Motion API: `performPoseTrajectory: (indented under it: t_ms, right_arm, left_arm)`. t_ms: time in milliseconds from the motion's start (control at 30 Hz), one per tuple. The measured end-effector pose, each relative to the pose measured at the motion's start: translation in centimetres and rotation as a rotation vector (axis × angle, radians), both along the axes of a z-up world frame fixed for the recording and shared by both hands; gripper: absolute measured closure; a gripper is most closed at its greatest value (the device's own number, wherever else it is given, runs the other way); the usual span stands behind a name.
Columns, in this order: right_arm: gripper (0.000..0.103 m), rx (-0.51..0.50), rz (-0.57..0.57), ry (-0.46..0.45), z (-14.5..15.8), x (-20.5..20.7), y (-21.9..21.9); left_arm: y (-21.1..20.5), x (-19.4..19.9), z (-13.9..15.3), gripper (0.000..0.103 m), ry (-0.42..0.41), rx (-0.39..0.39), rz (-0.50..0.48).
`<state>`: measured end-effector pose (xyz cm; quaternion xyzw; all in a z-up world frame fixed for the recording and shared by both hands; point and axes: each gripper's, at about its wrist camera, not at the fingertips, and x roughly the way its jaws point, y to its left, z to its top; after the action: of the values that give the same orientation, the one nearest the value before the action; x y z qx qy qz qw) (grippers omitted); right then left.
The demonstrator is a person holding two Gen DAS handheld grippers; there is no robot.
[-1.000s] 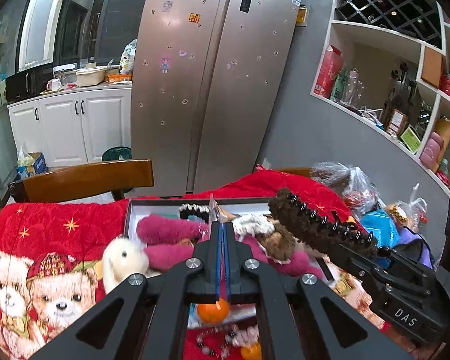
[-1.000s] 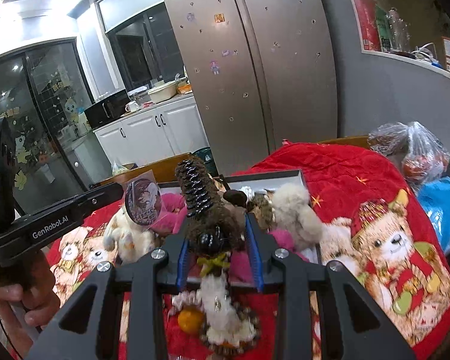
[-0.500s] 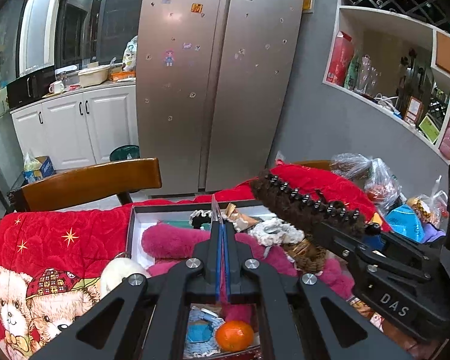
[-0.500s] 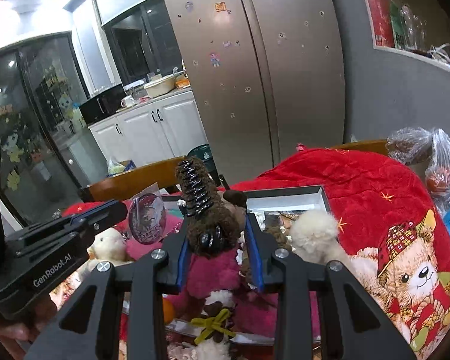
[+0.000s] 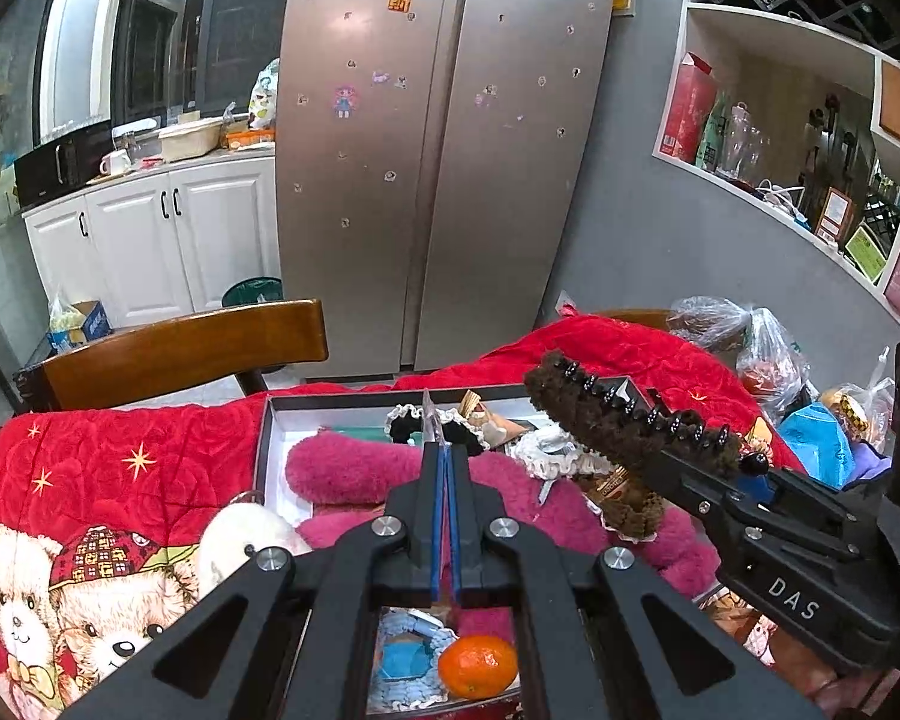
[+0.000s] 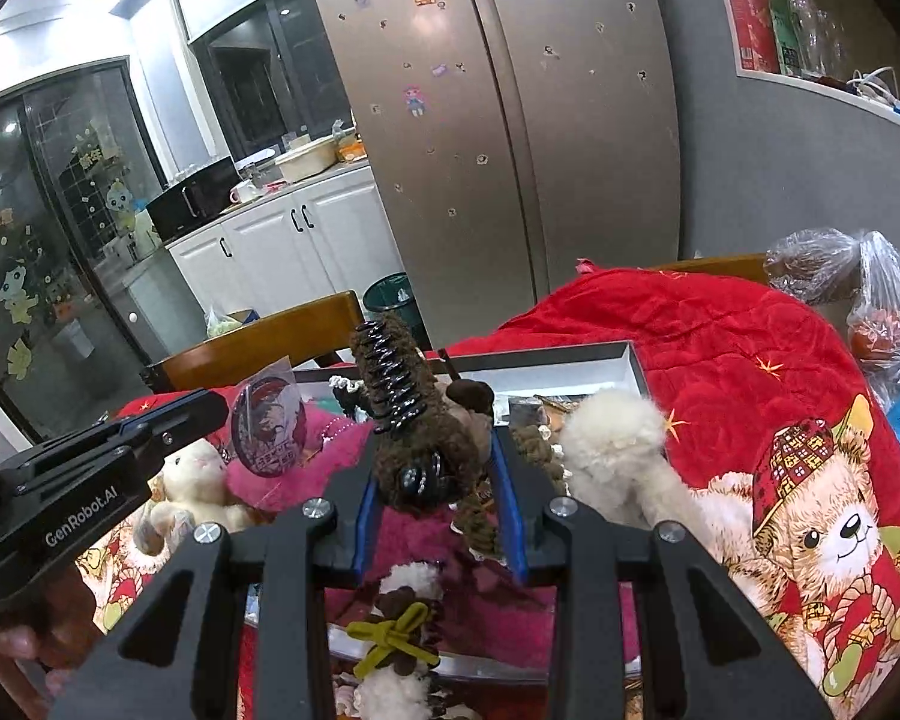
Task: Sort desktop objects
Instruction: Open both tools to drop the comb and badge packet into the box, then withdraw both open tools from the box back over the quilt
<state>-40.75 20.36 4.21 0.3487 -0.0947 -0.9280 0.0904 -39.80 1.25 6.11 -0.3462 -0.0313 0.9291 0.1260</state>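
Observation:
My left gripper (image 5: 444, 450) is shut on a round picture badge (image 5: 429, 420), which shows edge-on above its tips. In the right wrist view the badge (image 6: 268, 420) faces me at the tip of the left gripper (image 6: 207, 405). My right gripper (image 6: 435, 450) is shut on a brown fuzzy hair claw (image 6: 411, 420) with black teeth, pointing up and away. From the left wrist view the hair claw (image 5: 618, 420) hangs over the right side of the open grey box (image 5: 330, 405). Both grippers hover over that box (image 6: 570, 354), which holds pink plush and hair ties.
A red bear-print blanket (image 5: 90, 468) covers the table. A tangerine (image 5: 477, 663) and blue knit piece lie below the left gripper. White plush toys (image 5: 246, 540) (image 6: 618, 450) flank the box. A wooden chair (image 5: 180, 348) stands behind; plastic bags (image 5: 768, 360) sit right.
Both grippers have come forward and down over the box, mostly in the first half second. The badge and the hair claw stay gripped.

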Motion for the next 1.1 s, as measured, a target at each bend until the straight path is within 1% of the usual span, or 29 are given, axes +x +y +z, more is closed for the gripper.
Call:
performPoseTrajectory:
  t_ms: [33,67,100,133,167,233,267,300,333,367,400,433,467,500,533,567,600,733,900,1100]
  right_arm:
    - [0.069,0.004,-0.003,-0.001,0.0,0.0,0.0]
    - [0.069,0.009,-0.003,0.000,-0.1,0.0,0.0]
    - [0.069,0.012,-0.003,0.002,0.1,0.1,-0.1]
    - [0.069,0.016,-0.003,0.004,0.3,0.2,-0.3]
    - [0.067,0.017,-0.003,0.007,0.3,0.3,-0.3]
    - [0.066,0.020,-0.001,0.013,0.5,0.4,-0.3]
    - [0.066,0.022,-0.001,0.013,0.6,0.4,-0.3]
    - [0.065,0.023,-0.004,0.013,0.7,0.5,-0.2]
    - [0.063,0.025,-0.006,0.018,0.8,0.6,-0.2]
    - [0.058,0.025,-0.006,0.027,0.9,0.7,-0.2]
    - [0.046,0.023,-0.006,0.031,1.1,0.7,-0.1]
    - [0.038,0.020,-0.010,0.034,1.2,0.8,0.0]
    - [0.021,0.010,-0.010,0.046,1.4,0.9,0.2]
    - [0.006,0.002,-0.007,0.055,1.5,1.0,0.4]
    - [0.000,-0.010,-0.005,0.070,1.7,1.2,0.5]
    - [0.000,-0.018,-0.014,0.089,1.9,1.4,0.8]
    - [0.000,-0.019,-0.029,0.105,2.1,1.6,1.0]
    - [0.000,-0.006,-0.036,0.112,2.4,1.6,1.3]
    - [0.000,-0.005,-0.033,0.098,2.3,1.4,1.3]
    - [0.000,0.023,-0.015,0.099,2.3,1.5,0.7]
  left_arm:
    - [-0.1,0.0,0.0,0.100,0.004,0.002,0.001]
    - [-0.1,0.0,0.1,0.090,0.007,0.000,0.003]
    - [-0.1,0.0,0.2,0.070,0.009,-0.005,0.005]
    - [-0.1,0.1,0.2,0.057,0.011,-0.009,0.011]
    - [-0.2,0.1,0.4,0.039,0.020,-0.011,0.025]
    - [-0.5,0.3,0.6,0.037,0.034,0.003,0.039]
    - [-0.7,0.2,0.6,0.034,0.024,0.010,0.037]
    - [-0.9,0.0,0.6,0.027,0.005,0.017,0.033]
    - [-1.0,-0.1,0.6,0.023,-0.004,0.021,0.034]
    - [-1.2,-0.2,0.5,0.017,-0.008,0.021,0.043]
    - [-1.3,-0.3,0.4,0.013,-0.016,0.016,0.061]
    - [-1.4,-0.5,0.2,0.013,-0.033,-0.002,0.080]
    - [-1.4,-0.6,0.1,0.012,-0.035,-0.012,0.087]
    - [-1.4,-0.6,-0.1,0.011,-0.028,-0.022,0.091]
    - [-1.4,-0.6,-0.1,0.009,-0.030,-0.033,0.094]
    - [-1.3,-0.6,-0.2,0.001,-0.033,-0.045,0.099]
    - [-1.3,-0.6,-0.2,0.000,-0.031,-0.052,0.105]
    - [-1.1,-0.2,0.1,0.000,0.003,-0.096,0.134]
    - [-1.2,-0.2,0.2,0.000,0.006,-0.092,0.132]
    - [-1.5,-0.1,0.4,0.000,0.005,-0.086,0.136]
